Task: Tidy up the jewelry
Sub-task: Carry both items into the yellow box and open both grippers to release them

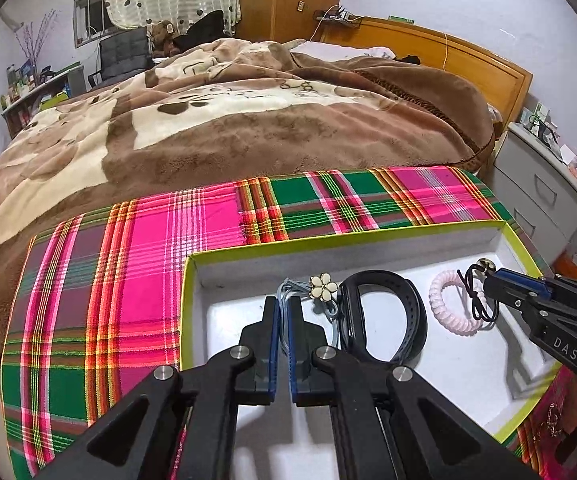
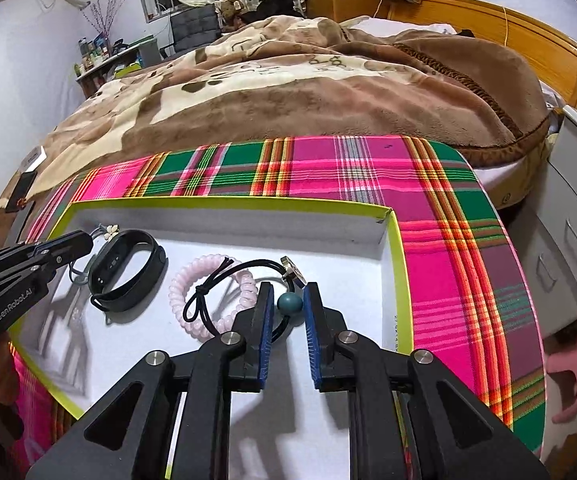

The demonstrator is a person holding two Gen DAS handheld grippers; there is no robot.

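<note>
1. Our right gripper (image 2: 288, 287) stands released: its blue pads flank the teal bead (image 2: 289, 304) with a sliver of daylight on each side, so nothing is grasped
2. That bead belongs to the black elastic tie (image 2: 224, 276), which lies on the white floor of the lime-rimmed tray (image 2: 402, 280), in its right part
3. The relation we judge the next move turns on: the bead sits dead ahead, centred between the right jaws, while the tie's loop trails away to the left and over the pink coil tie (image 2: 180, 280). Its long axis runs across the jaws, not along them
4. Our left gripper (image 1: 284, 304) is nearly closed, with the grey-blue cord of the flower tie (image 1: 322, 286) in the narrow slit; we cannot tell whether the pads pinch it
5. The black wristband (image 1: 384, 316) lies between the 2 grippers, touching neither as far as we see
6. The right hand is the nearer one to the bead; a straight lift would clear it
</note>
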